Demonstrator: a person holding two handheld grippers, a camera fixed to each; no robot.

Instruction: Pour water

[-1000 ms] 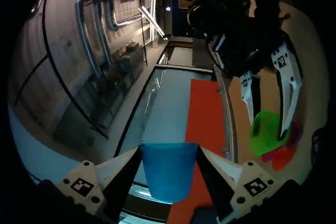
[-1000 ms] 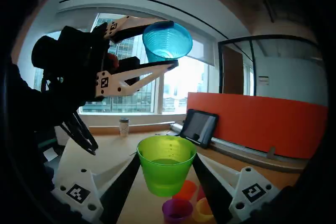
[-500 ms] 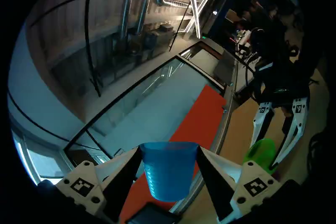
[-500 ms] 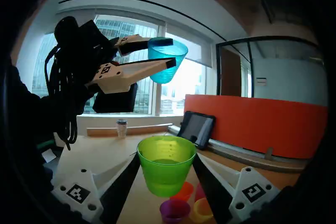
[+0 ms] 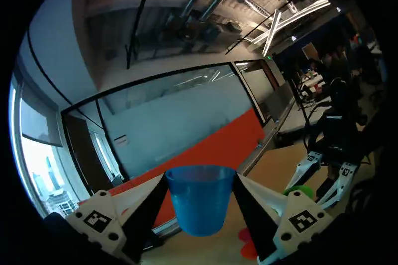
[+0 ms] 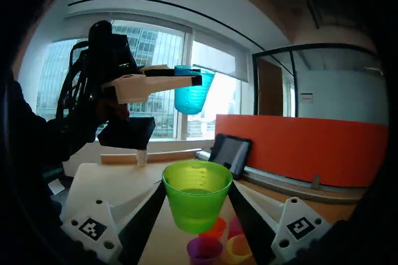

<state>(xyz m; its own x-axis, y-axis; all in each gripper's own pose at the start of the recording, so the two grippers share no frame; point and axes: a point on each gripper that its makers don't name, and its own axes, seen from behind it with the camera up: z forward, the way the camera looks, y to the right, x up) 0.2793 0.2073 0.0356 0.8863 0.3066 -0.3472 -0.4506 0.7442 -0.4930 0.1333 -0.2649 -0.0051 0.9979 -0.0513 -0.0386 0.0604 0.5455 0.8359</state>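
A blue cup stands upright between the fingers of my left gripper, which is shut on it. In the right gripper view that same blue cup hangs level, above and to the left of the green cup, held by the left gripper. The right gripper is shut on the green cup, which has water in its bottom. From the left gripper view, the right gripper and a sliver of the green cup sit low at the right.
Small purple, orange and yellow cups stand on the wooden table below the green cup. A tablet leans by an orange partition. A paper cup stands near the window.
The left gripper has swung the blue cup back from a tipped pose to upright and lowered it slightly. The right gripper and the green cup have stayed still.
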